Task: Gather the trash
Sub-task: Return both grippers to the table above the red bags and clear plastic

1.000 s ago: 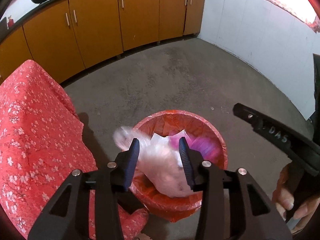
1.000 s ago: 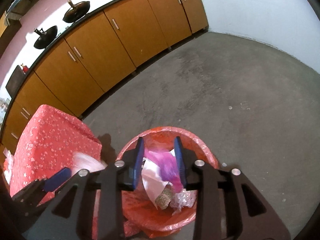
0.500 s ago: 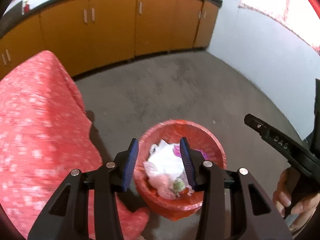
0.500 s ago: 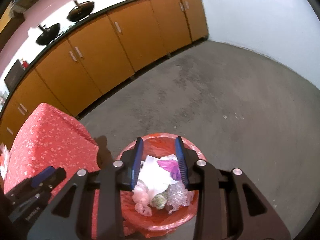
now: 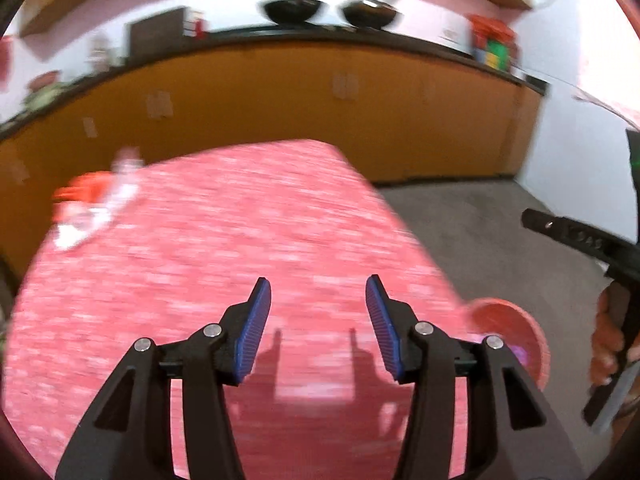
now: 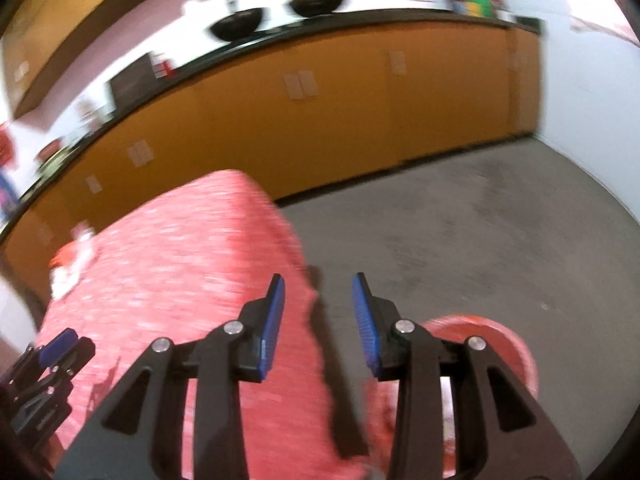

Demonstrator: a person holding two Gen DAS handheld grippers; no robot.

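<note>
Both views are motion-blurred. My left gripper (image 5: 318, 300) is open and empty above the table with the red flowered cloth (image 5: 200, 248). My right gripper (image 6: 318, 300) is open and empty over the table's right edge. The red bin (image 5: 516, 332) sits low at the right in the left wrist view and also shows in the right wrist view (image 6: 492, 340). A blurred heap of orange and white trash (image 5: 92, 204) lies at the table's far left corner, and it shows in the right wrist view (image 6: 72, 260) too.
Orange cabinets (image 6: 360, 120) under a dark counter run along the far wall, with black pans (image 5: 292, 10) on top. Grey floor (image 6: 480, 240) lies right of the table. The left gripper shows at the lower left of the right wrist view (image 6: 48, 364).
Both grippers have swung up and left, away from the bin and over the table. The trash dropped a second ago stays in the bin. Both grippers remain open.
</note>
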